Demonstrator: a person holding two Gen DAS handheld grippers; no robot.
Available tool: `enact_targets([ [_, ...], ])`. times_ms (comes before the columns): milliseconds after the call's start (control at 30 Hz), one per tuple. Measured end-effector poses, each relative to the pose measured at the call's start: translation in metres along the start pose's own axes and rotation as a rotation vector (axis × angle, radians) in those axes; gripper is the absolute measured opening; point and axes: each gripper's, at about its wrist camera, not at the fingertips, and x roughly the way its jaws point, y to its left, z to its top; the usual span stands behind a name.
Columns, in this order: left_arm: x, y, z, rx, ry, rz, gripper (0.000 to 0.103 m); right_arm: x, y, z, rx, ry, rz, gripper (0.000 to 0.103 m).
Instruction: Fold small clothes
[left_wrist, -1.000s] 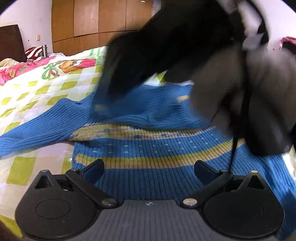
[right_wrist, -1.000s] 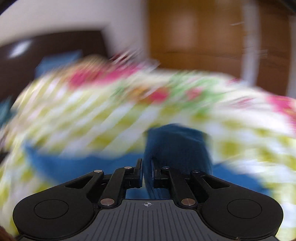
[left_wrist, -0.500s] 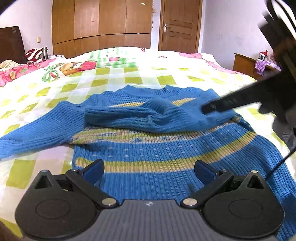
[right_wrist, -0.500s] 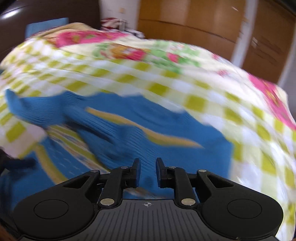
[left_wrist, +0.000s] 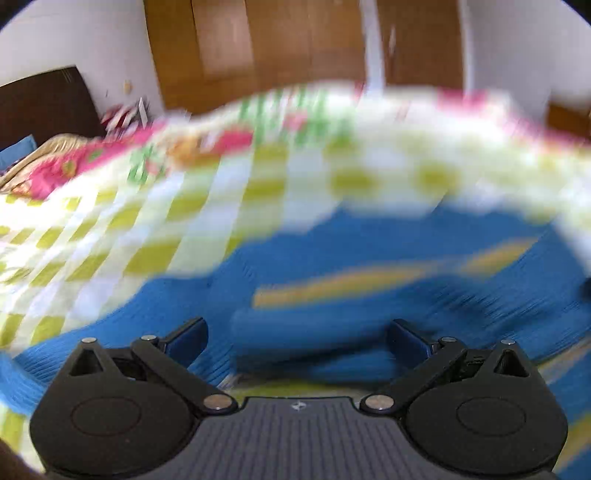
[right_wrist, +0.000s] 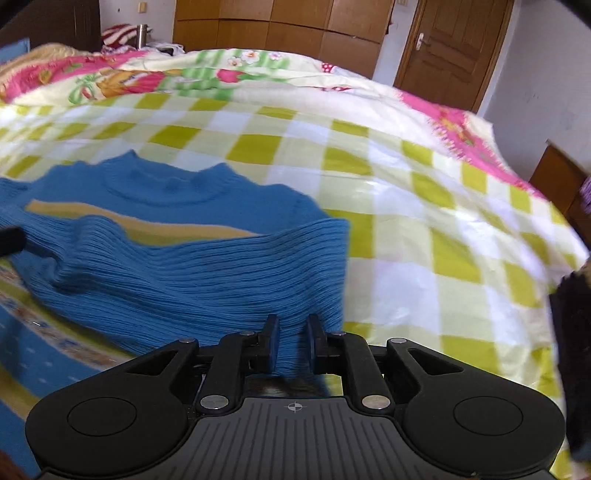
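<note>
One sweater (right_wrist: 192, 273) fold between right gripper (right_wrist: 292, 341) fingers

Home bedroom: bed (right_wrist: 406, 206) (checked quilt), wooden wardrobe (right_wrist: 280, 26).

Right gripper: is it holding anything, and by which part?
Nothing firmly: right gripper is closing around the blue sweater's folded sleeve edge. Left gripper holds nothing.

A blue ribbed-knit sweater (right_wrist: 192, 273) with yellow stripes lies flat on the bed, one sleeve folded across its chest. Its folded shoulder edge sits between the right jaws; its body spreads ahead of the left jaws.
</note>
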Motion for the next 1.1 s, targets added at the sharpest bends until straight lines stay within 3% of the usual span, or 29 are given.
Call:
enact_targets([
  [100,0.005,0.012,-0.006,-0.055,0.020,-0.020,0.103,0.000,-0.006,-0.001,0.008,-0.005,0.002,0.019],
  [567,-0.011,0.005,0.005,0.055,0.007,0.212,0.103,-0.011,-0.018,-0.006,0.001,-0.043,0.037,0.019],
  [800,-0.025,0.015,0.006,0.045,-0.035,0.169,0.103,-0.047,-0.027,-0.032,-0.063,-0.112,0.105,0.020],
  [933,-0.027,0.017,0.002,0.032,-0.030,0.125,0.103,-0.058,-0.006,-0.044,-0.233,-0.171,0.132,0.020],
  [1100,-0.029,0.021,-0.003,0.037,-0.034,0.087,0.103,-0.039,0.022,-0.045,-0.410,-0.172,0.069,0.020],
])
